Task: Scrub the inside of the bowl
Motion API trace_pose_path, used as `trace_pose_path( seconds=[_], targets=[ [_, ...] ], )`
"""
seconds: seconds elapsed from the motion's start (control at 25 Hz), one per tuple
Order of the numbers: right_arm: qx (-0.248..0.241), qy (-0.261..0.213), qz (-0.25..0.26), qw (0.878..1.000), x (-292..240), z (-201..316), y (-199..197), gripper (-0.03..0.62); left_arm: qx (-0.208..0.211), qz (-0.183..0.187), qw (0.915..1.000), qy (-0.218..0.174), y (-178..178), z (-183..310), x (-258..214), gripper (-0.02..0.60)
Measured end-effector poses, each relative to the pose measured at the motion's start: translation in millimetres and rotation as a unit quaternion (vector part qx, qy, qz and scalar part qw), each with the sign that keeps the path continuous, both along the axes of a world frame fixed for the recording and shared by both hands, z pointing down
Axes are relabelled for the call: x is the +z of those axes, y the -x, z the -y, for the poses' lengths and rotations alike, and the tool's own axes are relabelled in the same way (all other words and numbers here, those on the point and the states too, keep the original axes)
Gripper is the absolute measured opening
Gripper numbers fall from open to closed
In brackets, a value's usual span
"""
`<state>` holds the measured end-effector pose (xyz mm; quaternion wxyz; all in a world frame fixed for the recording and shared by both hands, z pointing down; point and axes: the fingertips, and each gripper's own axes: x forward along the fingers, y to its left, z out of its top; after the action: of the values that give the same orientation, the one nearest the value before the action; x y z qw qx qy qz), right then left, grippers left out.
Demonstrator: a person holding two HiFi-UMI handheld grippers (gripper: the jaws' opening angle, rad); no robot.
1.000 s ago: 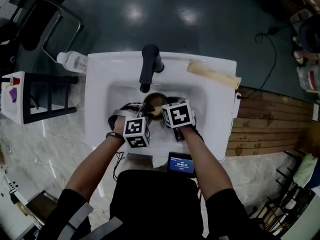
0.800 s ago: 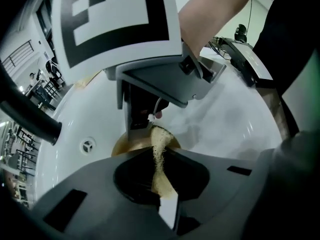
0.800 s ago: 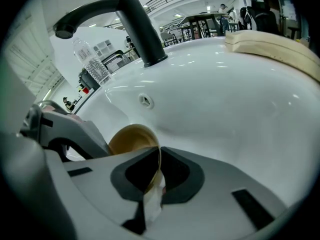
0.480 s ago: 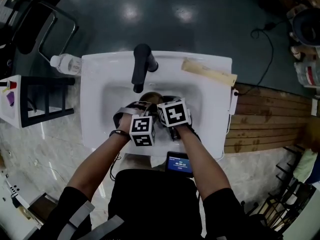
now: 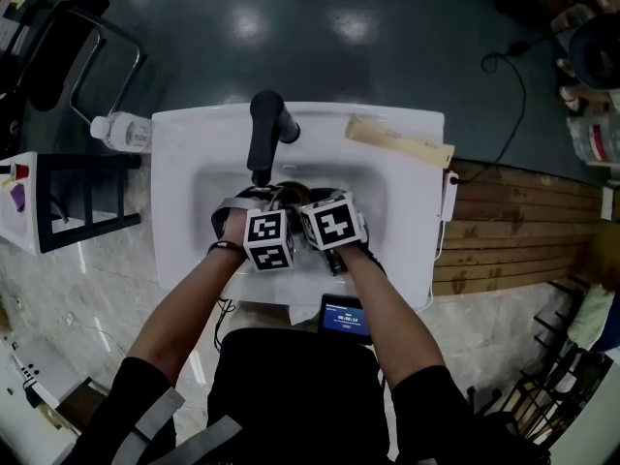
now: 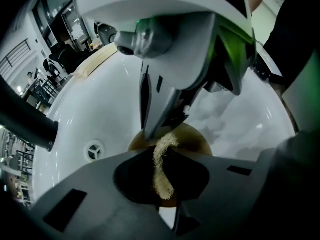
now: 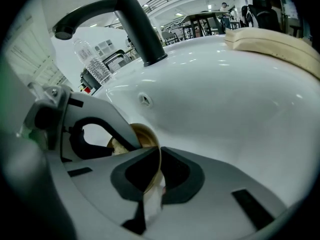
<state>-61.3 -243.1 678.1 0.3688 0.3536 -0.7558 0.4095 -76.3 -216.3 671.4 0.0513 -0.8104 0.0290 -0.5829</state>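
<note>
A brown bowl is tilted on its side low in the white sink. My right gripper is shut on the bowl's rim, which runs edge-on between its jaws. My left gripper is shut on a beige fibrous scrubber whose tip reaches into the bowl. In the head view both marker cubes, left and right, sit close together over the basin and hide most of the bowl. The right gripper's body fills the top of the left gripper view.
A black faucet arches over the basin's far side, close above the grippers. The drain lies left of the bowl. A beige pad lies on the sink's far right rim, a water bottle at its left corner. A black rack stands at the left.
My left gripper has slid inward toward the right gripper and the bowl, carrying the scrubber. The right gripper has kept its hold and place.
</note>
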Motion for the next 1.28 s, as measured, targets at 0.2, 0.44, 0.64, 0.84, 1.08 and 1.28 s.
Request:
trace_pose_path(
  seconds=[0.2, 0.44, 0.64, 0.84, 1.08, 1.28],
  targets=[
    [-0.005, -0.007, 0.010, 1.000, -5, 2, 7, 0.023, -0.020, 0.011, 0.9995, -0.019, 9, 13, 4, 0.029],
    [-0.010, -0.007, 0.006, 1.000, -4, 2, 6, 0.023, -0.043, 0.024, 0.9983, -0.030, 27, 21, 5, 0.029],
    [-0.013, -0.007, -0.007, 1.000, 0, 1, 1, 0.023, -0.045, 0.035, 0.9977, -0.036, 40, 19, 2, 0.029],
    [-0.012, -0.009, -0.009, 1.000, 1, 1, 1, 0.023, -0.045, 0.035, 0.9978, -0.035, 49, 9, -6, 0.029],
    [-0.007, -0.005, -0.012, 1.000, 1, 1, 0, 0.023, -0.038, 0.026, 0.9988, -0.016, 51, -12, -13, 0.028],
    [-0.003, -0.005, -0.012, 1.000, -1, 1, -1, 0.023, -0.016, 0.019, 0.9997, 0.008, 38, -35, -14, 0.028]
  ],
)
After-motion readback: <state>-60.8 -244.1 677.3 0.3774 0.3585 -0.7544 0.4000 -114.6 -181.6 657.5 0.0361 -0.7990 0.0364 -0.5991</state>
